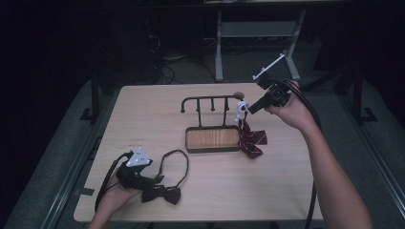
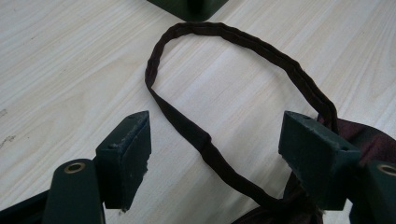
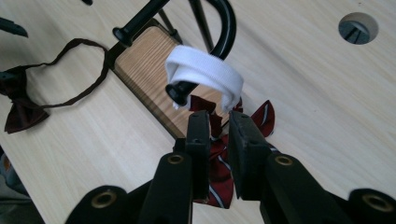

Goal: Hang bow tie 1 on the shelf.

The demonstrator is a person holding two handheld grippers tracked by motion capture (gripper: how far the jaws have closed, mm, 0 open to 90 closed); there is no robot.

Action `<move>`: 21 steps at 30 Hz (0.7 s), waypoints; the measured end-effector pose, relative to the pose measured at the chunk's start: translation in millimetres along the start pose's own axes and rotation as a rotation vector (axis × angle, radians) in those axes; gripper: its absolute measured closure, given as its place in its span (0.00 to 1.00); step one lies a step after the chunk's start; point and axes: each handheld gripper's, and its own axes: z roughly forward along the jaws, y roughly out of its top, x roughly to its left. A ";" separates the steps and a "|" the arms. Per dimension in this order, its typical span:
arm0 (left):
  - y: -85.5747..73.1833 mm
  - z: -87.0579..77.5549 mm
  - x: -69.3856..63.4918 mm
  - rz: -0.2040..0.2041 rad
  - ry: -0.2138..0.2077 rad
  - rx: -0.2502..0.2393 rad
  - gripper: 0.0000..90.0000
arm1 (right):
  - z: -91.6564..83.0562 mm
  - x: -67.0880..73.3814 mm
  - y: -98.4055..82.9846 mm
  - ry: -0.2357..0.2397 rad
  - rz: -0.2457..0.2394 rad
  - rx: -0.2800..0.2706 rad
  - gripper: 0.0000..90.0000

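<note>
Overhead view; two close gripper views

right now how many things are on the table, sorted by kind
bow ties: 2 (a dark brown bow tie with a thin neck loop, a dark red striped bow tie on a white band)
racks: 1 (a black metal hook rack on a wooden base)
grippers: 2 (left gripper, right gripper)
total: 5

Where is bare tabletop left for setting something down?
Free: the far left corner beyond the stand, and the near right between the striped bow tie and the table edge. Crowded: around the dark bow tie and left gripper.
</note>
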 end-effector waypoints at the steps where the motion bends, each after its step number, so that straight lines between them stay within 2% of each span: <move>1: 0.2 0.1 0.0 -0.003 -0.001 -0.001 0.29 | 0.5 0.3 -1.1 0.004 0.000 0.002 0.84; 6: 0.3 1.3 0.5 0.010 0.000 0.008 0.29 | 5.7 -0.7 -12.4 0.029 0.004 0.012 0.80; 21: 0.2 1.8 1.1 0.006 0.001 0.009 0.29 | 14.1 -5.1 -39.6 0.059 0.023 -0.002 0.74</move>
